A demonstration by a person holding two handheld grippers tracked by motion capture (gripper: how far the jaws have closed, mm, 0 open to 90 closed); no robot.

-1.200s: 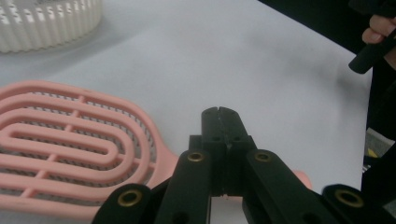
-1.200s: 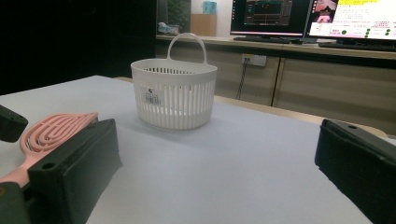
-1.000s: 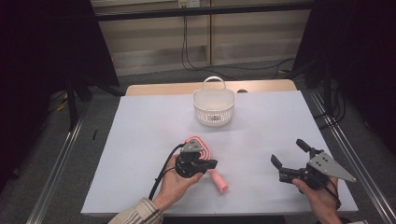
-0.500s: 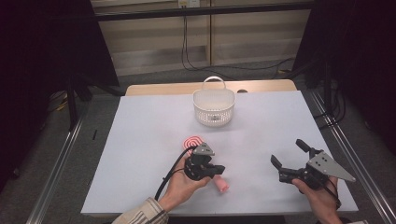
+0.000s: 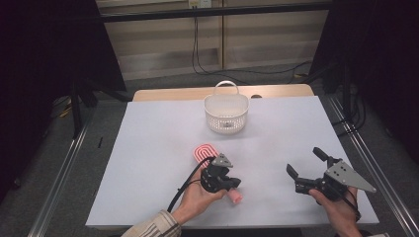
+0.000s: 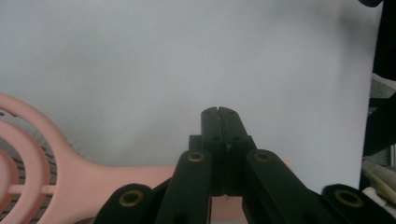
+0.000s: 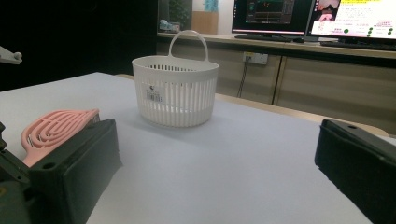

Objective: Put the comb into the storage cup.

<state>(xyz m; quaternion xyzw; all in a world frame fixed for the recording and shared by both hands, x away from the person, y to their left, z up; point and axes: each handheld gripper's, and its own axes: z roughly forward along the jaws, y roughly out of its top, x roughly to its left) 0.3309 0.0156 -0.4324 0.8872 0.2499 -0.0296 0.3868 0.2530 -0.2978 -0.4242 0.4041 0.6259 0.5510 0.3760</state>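
The pink hairbrush (image 5: 207, 157) looks like smooth moulded plastic with a soft sheen, and the white basket (image 5: 226, 112) is ribbed, slotted plastic, slightly glossy. The table (image 5: 148, 148) has a matt, pale, paper-like cover over a wooden edge (image 5: 173, 94). Both grippers are matt black plastic with brass-coloured rivets.

Hairbrush (image 5: 203, 152): pink, head patterned with concentric open loops. Basket (image 5: 226, 113): white, walls of vertical slats, small printed label. Table cover (image 5: 148, 148): plain pale grey-white. Left gripper (image 6: 221, 112) and right gripper (image 5: 305, 165): black jaws, brass-coloured rivets on the left. Sleeve (image 5: 148, 229): striped beige.
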